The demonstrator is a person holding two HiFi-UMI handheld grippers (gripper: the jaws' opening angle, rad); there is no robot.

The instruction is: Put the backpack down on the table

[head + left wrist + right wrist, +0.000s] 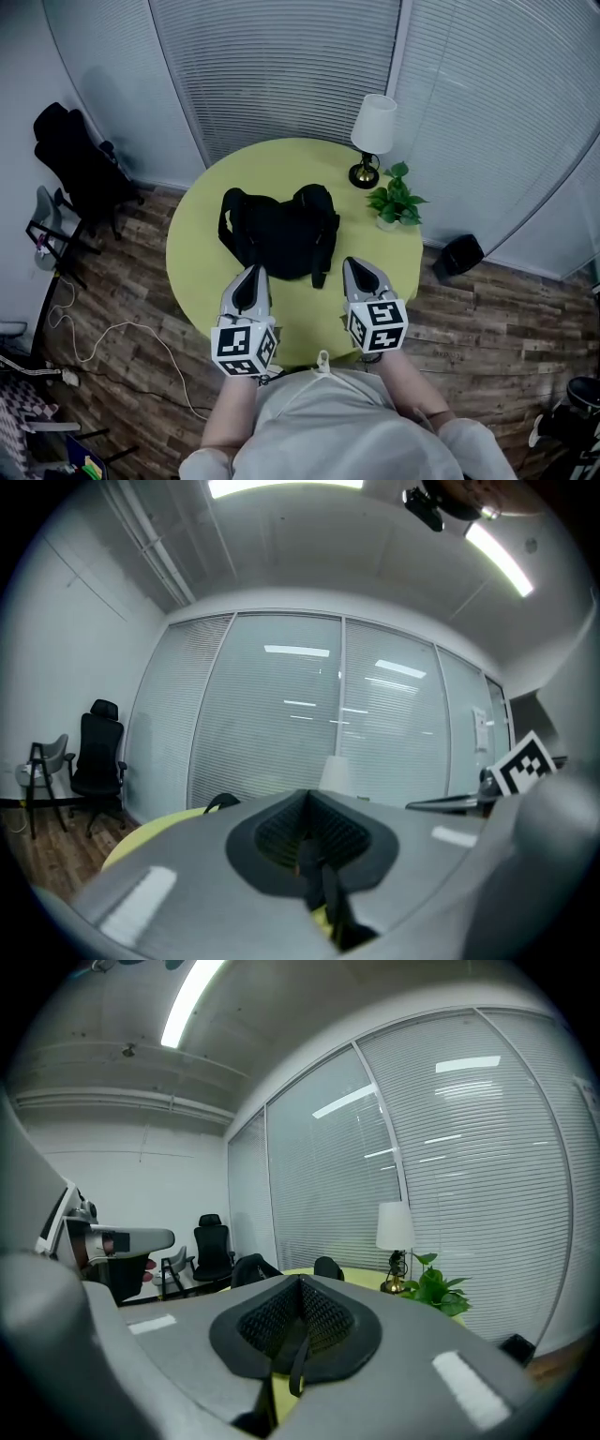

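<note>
Head view: the black fabric backpack (278,232) lies flat on the round yellow-green counter (272,164), near its middle, with its straps splayed and one strap end trailing toward the person. It rests on the surface by its own weight, with nothing lifting it. By the look of it the set-down is done, and the step in hand is the let-go and retreat.

The left tongs (249,279) and the right tongs (357,270) sit side by side over the near edge of the counter, just short of the bag. Their tips point at it but stand apart from it. The trailing strap end lies between the two, closer to the right tongs, and appears not to touch them.

Both gripper views show the pads pressed together with no gap, and only yellow counter showing beneath. A thin dark line runs down the pad seam in each view. I read it as the seam itself rather than a pinched strap, though the wide-angle blur leaves that a little unsure. So both tongs are closed and empty.

If any move is left, it is only to draw both hands back toward the body, keeping clear of that loose strap. The white-shaded table lamp (372,131) and the small green potted plant (396,202) stand at the far rim, well out of the way.
</note>
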